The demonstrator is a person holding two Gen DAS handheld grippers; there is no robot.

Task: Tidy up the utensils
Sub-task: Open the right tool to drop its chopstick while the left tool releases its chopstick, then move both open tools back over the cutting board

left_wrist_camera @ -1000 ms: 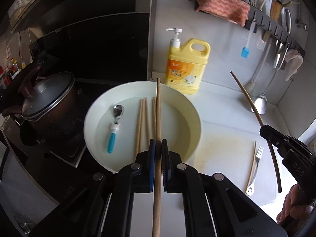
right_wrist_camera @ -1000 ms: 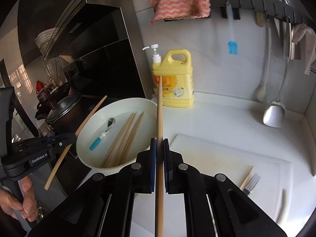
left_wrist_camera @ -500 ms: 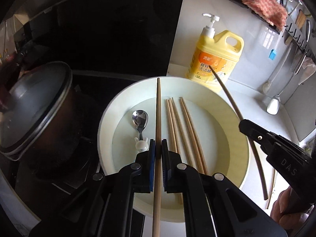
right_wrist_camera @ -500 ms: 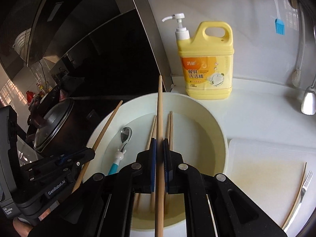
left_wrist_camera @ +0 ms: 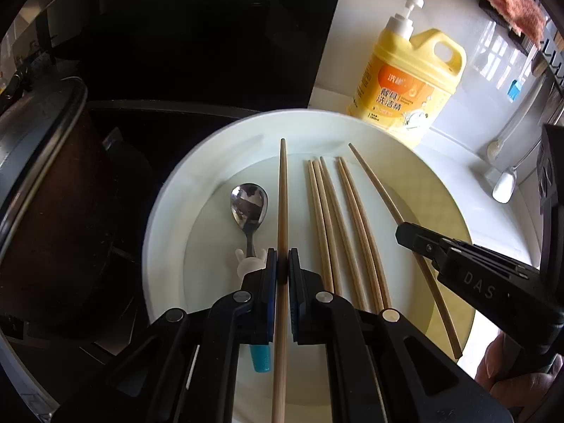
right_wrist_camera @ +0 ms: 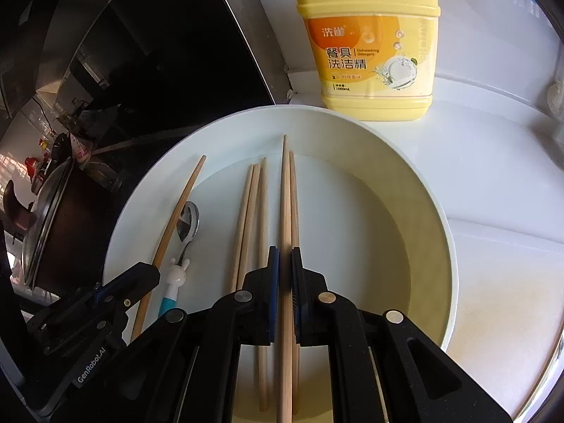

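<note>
Over a white bowl [left_wrist_camera: 169, 211], the left gripper [left_wrist_camera: 281, 264] and right gripper [right_wrist_camera: 284, 264] each clamp 1 chopstick [left_wrist_camera: 282, 194], both pointing toward a yellow detergent jug [right_wrist_camera: 370, 53]. In the bowl lie 5 loose chopsticks [left_wrist_camera: 338, 218] and a spoon [left_wrist_camera: 247, 208]

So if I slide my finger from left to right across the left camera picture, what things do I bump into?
Dark cooking pot with glass lid → shiny metal spoon with blue handle → wooden chopstick held in the left gripper → loose wooden chopsticks lying in the white bowl → curved-looking chopstick held in the right gripper → yellow dish soap bottle.
</note>
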